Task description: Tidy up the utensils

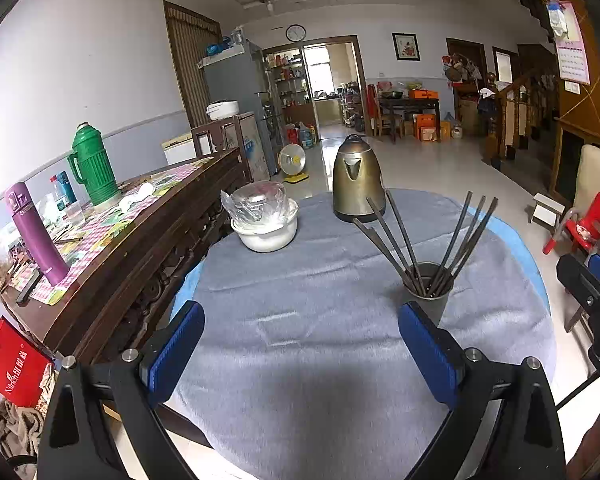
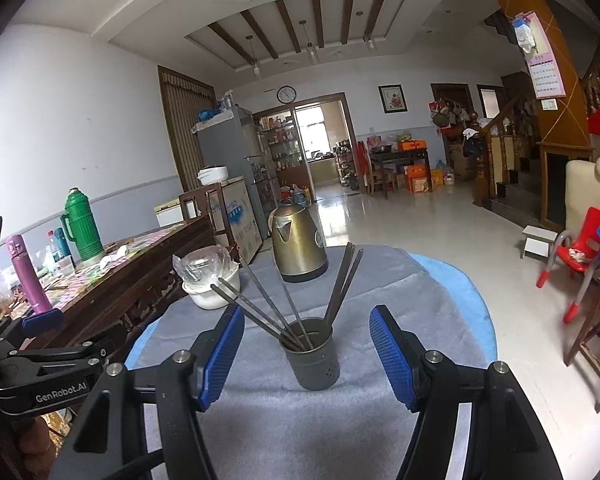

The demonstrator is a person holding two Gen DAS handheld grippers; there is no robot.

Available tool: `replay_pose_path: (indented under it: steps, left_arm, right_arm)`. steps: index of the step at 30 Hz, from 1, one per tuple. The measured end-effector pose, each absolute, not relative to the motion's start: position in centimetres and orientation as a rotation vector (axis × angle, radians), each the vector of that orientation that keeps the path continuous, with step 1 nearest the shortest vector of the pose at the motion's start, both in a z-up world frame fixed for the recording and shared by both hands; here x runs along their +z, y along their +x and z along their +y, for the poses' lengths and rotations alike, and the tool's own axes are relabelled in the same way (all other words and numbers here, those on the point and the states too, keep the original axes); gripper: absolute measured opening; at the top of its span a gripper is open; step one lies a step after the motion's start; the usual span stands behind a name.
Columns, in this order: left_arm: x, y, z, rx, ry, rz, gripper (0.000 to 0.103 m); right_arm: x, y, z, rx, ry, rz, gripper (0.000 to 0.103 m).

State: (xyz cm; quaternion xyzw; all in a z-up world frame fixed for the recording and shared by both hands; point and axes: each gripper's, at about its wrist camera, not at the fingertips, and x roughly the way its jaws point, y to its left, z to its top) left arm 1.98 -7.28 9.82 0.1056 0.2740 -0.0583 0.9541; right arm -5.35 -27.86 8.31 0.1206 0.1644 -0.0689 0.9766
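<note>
A dark metal utensil holder (image 1: 429,291) stands on the grey cloth (image 1: 300,288) of the round table, with several dark chopsticks (image 1: 456,240) fanned out of it. My left gripper (image 1: 300,352) is open and empty, above the cloth, with the holder just beyond its right finger. In the right wrist view the holder (image 2: 313,354) sits just ahead of my right gripper (image 2: 307,354), which is open and empty, and the chopsticks (image 2: 256,312) lean out left and right. The left gripper's body (image 2: 40,368) shows at the left edge.
A brass kettle (image 1: 357,180) stands at the table's far side. A white bowl with a plastic-wrapped dish (image 1: 265,216) sits at the far left. A wooden side table (image 1: 112,220) with a green thermos (image 1: 93,164) and purple bottle (image 1: 34,234) is to the left. Red chairs (image 2: 576,256) stand right.
</note>
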Motion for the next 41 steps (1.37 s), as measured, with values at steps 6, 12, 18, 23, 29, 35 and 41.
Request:
replay_pose_path:
  steps: [6,12,18,23,29,35,41]
  left_arm:
    - [9.6,3.0,-7.1,-0.121,0.2,0.572,0.098]
    - [9.5,4.1,-6.6,-0.121,0.191,0.581,0.098]
    - [9.4,4.7,-6.3,-0.118,0.182,0.589,0.098]
    - [9.2,5.2,-6.4,-0.123,0.178,0.599,0.098]
    - [8.9,6.1,-6.5,-0.124,0.174,0.612,0.098]
    - [8.7,6.9,-6.6,-0.121,0.175,0.621,0.098]
    - [7.6,8.0,-6.5,-0.139,0.163,0.645,0.098]
  right_arm:
    - [8.3,-4.2,-27.8,-0.142,0.237,0.35,0.07]
    - [8.2,-3.6,-27.4,-0.145,0.229,0.35,0.07]
    - [7.6,-2.8,-26.8,-0.141,0.217,0.361,0.07]
    - [7.2,-2.2,-26.7,-0.138,0.21,0.378,0.07]
    - [7.2,-1.7,-26.6,-0.139,0.205,0.383,0.07]
    - [6.9,-0.8,-27.2,-0.146,0.216,0.396,0.07]
    - [5.8,0.0,-28.9,-0.18,0.241,0.418,0.07]
